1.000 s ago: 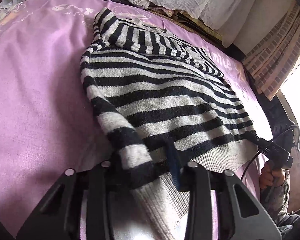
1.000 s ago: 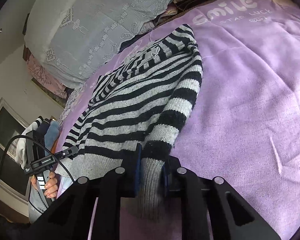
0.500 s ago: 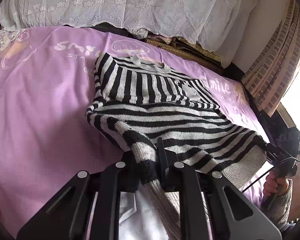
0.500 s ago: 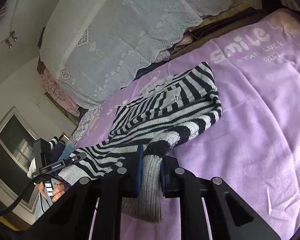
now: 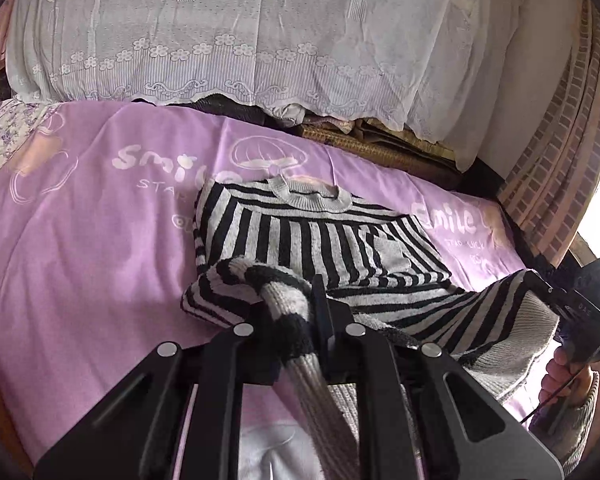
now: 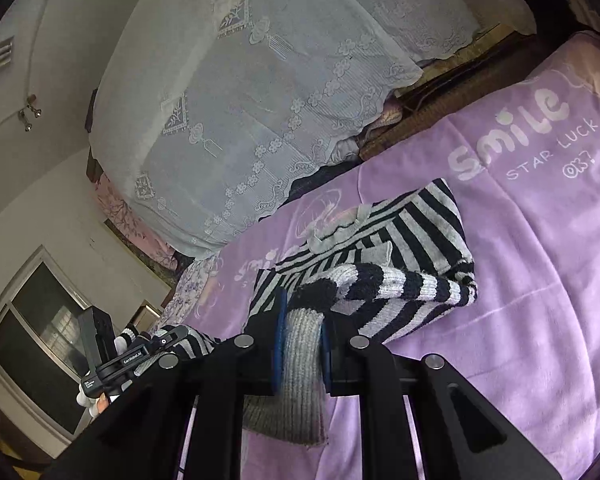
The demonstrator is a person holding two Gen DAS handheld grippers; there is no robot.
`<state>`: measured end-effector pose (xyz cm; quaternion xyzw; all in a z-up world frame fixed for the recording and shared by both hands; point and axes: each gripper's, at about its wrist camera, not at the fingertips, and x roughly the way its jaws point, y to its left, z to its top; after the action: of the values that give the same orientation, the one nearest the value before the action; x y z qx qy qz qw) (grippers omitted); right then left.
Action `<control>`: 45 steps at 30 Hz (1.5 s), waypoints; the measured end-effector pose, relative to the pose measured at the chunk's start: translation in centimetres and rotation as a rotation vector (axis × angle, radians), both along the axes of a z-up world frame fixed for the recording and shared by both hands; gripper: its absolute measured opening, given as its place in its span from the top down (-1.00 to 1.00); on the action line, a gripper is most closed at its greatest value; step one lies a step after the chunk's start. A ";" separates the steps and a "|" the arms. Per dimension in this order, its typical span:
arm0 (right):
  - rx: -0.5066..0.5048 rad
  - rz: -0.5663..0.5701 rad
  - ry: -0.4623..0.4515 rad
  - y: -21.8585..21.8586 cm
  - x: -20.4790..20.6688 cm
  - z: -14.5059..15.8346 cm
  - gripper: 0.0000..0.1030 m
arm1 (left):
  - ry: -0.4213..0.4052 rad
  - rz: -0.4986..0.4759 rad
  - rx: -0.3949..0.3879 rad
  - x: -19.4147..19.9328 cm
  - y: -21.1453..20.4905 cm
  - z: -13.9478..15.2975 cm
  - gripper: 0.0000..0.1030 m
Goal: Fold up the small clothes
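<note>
A black-and-grey striped sweater (image 5: 324, 240) lies on a purple blanket (image 5: 80, 240), neckline at the far end. Its upper part rests flat, while the near part hangs lifted. My left gripper (image 5: 296, 320) is shut on the left sleeve just above its grey cuff. The right wrist view shows the same sweater (image 6: 420, 224), with my right gripper (image 6: 302, 332) shut on the other sleeve's grey ribbed cuff. Each gripper shows in the other's view, held by a hand: the right gripper (image 5: 540, 286) at the far right, the left gripper (image 6: 172, 334) at the lower left, with striped cloth stretched between them.
A tall pile under a white lace cover (image 5: 260, 40) stands behind the blanket, with woven mats (image 5: 400, 148) under it. A brick-patterned wall (image 5: 560, 160) rises at the right. A dark window (image 6: 32, 340) is at the left in the right wrist view.
The left jaws have shut on the left sleeve. Both grippers have risen and carried the sleeves and the sweater's lower part up off the blanket, toward the neckline.
</note>
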<state>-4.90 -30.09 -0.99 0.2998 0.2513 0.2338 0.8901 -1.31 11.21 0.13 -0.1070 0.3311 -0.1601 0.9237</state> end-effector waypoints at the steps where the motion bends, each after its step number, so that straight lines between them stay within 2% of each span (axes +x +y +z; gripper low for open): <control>1: 0.007 -0.003 -0.002 0.0 0.3 0.3 0.71 | -0.005 0.006 -0.001 0.4 0.0 0.3 0.78; 14: 0.049 -0.041 -0.021 0.5 7.0 1.8 0.71 | -0.054 0.086 0.034 5.8 -0.9 2.9 0.78; 27: 0.111 -0.076 0.024 0.3 14.8 0.8 0.71 | -0.003 0.152 -0.011 12.2 0.0 1.1 0.78; 35: 0.182 -0.148 0.139 -0.6 20.0 -3.2 0.71 | 0.058 0.197 -0.035 17.0 -0.3 -1.3 0.78; 41: 0.180 -0.187 0.225 -0.8 23.4 -6.5 0.69 | 0.177 0.265 -0.071 20.5 0.6 -5.3 0.77; 44: 0.167 -0.192 0.245 -0.6 24.5 -7.6 0.54 | 0.232 0.291 -0.115 21.8 1.3 -7.5 0.71; 45: 0.156 -0.185 0.249 -0.5 24.8 -7.9 0.40 | 0.234 0.292 -0.131 22.0 1.6 -8.1 0.68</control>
<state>19.87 -30.59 -8.93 0.4164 0.3119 0.1306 0.8439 20.65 12.78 -7.98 -0.2318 0.4062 -0.0323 0.8833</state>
